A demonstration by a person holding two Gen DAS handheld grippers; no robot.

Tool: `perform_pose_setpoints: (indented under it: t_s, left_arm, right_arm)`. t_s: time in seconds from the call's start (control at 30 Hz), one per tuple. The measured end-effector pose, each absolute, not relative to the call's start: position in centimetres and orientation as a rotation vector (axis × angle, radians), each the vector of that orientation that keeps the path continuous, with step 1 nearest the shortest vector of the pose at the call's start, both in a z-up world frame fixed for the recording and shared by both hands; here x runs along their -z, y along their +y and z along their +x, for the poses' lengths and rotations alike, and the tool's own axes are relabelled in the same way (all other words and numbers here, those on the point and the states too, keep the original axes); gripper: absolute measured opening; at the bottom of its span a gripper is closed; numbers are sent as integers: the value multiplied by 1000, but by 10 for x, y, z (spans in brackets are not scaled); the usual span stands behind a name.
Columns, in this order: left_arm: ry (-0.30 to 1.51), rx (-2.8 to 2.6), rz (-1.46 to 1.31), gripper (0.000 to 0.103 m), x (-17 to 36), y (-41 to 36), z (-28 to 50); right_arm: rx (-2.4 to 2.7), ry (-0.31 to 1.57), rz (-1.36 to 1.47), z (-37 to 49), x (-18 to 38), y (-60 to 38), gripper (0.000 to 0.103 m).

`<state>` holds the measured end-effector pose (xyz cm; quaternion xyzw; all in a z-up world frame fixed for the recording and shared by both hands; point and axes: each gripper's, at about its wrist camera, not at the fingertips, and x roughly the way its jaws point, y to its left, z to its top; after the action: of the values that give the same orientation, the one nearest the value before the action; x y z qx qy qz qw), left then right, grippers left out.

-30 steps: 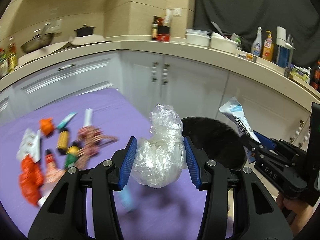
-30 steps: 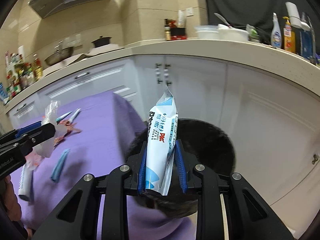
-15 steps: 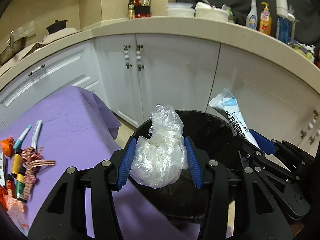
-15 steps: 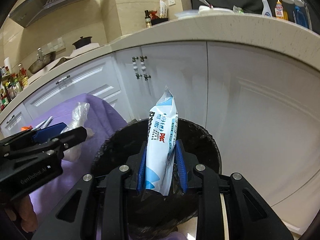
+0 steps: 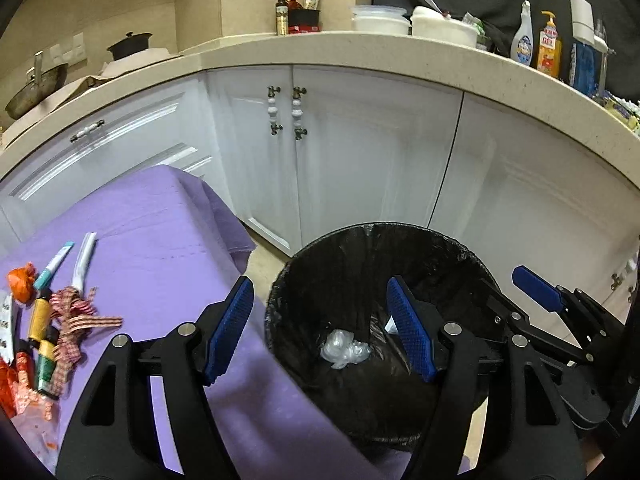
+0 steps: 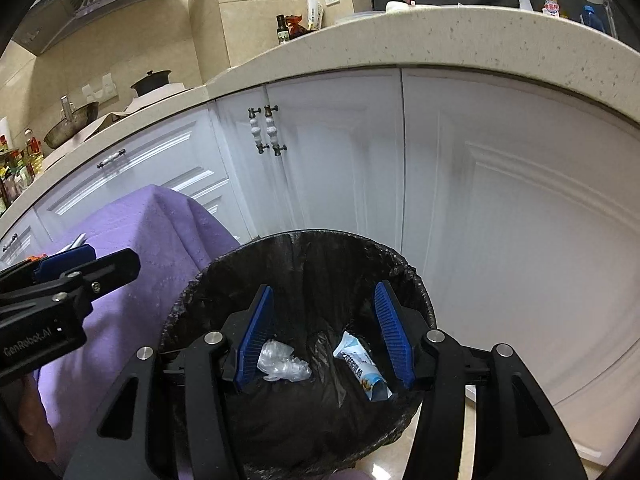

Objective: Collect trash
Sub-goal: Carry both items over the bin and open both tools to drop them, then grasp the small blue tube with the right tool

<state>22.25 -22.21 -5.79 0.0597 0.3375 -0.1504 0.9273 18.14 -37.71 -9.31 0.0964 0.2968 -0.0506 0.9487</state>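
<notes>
A round bin with a black liner (image 5: 360, 240) (image 6: 224, 268) stands on the floor beside the purple table. A crumpled clear plastic bag (image 5: 344, 349) (image 6: 282, 365) and a blue-and-white wrapper (image 6: 362, 364) lie at its bottom. My left gripper (image 5: 322, 332) is open and empty above the bin's left rim. My right gripper (image 6: 324, 332) is open and empty over the bin's mouth. The right gripper also shows at the right of the left wrist view (image 5: 536, 292). The left gripper shows at the left of the right wrist view (image 6: 72, 276).
A purple cloth-covered table (image 5: 160, 248) holds several pieces of trash at its left: pens (image 5: 82, 260), a checked ribbon (image 5: 76, 316), small bottles (image 5: 38, 320), orange wrappers (image 5: 20, 284). White cabinets (image 5: 360, 152) and a counter with bottles (image 5: 548, 48) stand behind the bin.
Both grippers opened over the bin. The clear plastic bag dropped from the left one and the blue-and-white wrapper from the right one; both now lie at the bin's bottom.
</notes>
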Motion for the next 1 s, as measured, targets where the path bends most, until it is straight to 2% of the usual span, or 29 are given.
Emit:
perform_pose_setpoints:
  t_s: [0.3, 1.0]
  left_arm:
    - [674, 228, 81, 67, 38, -168, 188]
    - [667, -143, -62, 67, 38, 38, 102]
  right_arm:
    - [31, 583, 182, 160, 75, -339, 53]
    - [-279, 604, 48, 135, 68, -173, 53]
